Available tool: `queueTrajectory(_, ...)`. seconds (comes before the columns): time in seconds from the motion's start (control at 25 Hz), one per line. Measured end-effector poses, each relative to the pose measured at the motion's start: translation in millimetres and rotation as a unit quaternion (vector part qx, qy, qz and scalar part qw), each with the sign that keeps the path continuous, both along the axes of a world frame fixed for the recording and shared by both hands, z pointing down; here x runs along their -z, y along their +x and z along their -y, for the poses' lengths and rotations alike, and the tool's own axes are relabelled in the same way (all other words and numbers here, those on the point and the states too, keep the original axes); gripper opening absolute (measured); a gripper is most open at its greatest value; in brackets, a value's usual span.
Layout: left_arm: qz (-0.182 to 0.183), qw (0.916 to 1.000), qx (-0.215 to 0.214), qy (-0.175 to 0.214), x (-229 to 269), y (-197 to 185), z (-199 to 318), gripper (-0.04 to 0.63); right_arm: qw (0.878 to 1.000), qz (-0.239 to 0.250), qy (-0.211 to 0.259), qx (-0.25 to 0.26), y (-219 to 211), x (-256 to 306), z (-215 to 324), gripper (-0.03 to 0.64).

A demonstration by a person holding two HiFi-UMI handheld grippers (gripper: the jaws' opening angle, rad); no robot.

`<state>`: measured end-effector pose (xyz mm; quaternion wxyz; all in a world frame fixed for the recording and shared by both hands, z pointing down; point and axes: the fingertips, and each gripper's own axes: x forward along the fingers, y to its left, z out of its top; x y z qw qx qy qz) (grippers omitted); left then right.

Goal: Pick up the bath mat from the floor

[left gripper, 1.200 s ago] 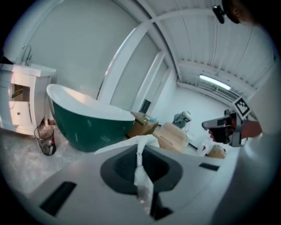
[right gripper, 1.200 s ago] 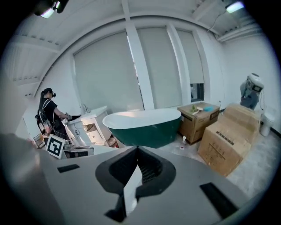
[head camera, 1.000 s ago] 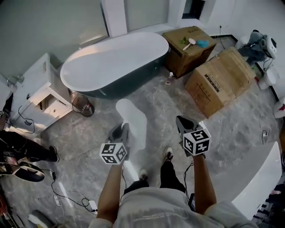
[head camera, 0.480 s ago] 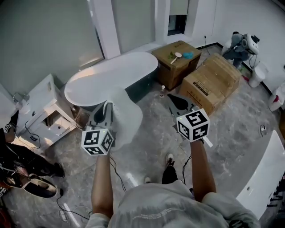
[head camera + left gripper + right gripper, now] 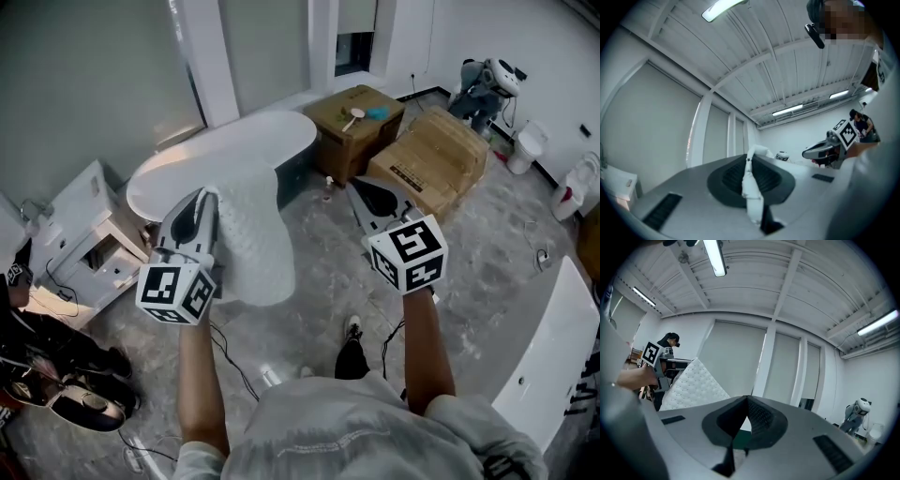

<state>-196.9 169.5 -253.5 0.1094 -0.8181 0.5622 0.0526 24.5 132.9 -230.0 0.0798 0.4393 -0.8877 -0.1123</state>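
Note:
The white quilted bath mat [image 5: 255,239] hangs in the air in front of the bathtub, off the floor. My left gripper [image 5: 206,197] is shut on the mat's upper left edge. In the left gripper view a folded strip of the mat [image 5: 751,187] is pinched between the dark pads, up to the left gripper's [image 5: 749,157] tips. My right gripper [image 5: 362,189] is raised to the right of the mat, apart from it. Its tips meet in the right gripper view [image 5: 746,399] with nothing between them. There the mat [image 5: 691,383] shows at the left.
A white-rimmed bathtub [image 5: 216,155] stands behind the mat. Two cardboard boxes [image 5: 354,117] [image 5: 431,159] sit at the back right, and a small bottle [image 5: 328,192] stands on the floor. A white cabinet [image 5: 84,230] is at the left, a white basin top [image 5: 553,366] at the right. Cables [image 5: 234,366] lie by my feet.
Both grippers have risen. The mat, flat on the floor a second ago, now hangs from the left gripper above the floor. The view has tilted up toward the back wall.

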Motion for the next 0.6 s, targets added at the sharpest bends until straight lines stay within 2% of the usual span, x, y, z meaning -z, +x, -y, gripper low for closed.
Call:
queueTrajectory(0.28,0.002,0.9998,-0.018,0.006,-0.8,37.3,-45.3,0.031,1.0,0.002,-0.002,0.005,24.1,-10.8,-48.0,0.015)
queueTrajectory(0.6,0.003,0.9997,-0.024,0.0,-3.8,47.9,-16.6,0.031,1.0,-0.009,-0.003,-0.011,33.0,-11.7,-29.3,0.015)
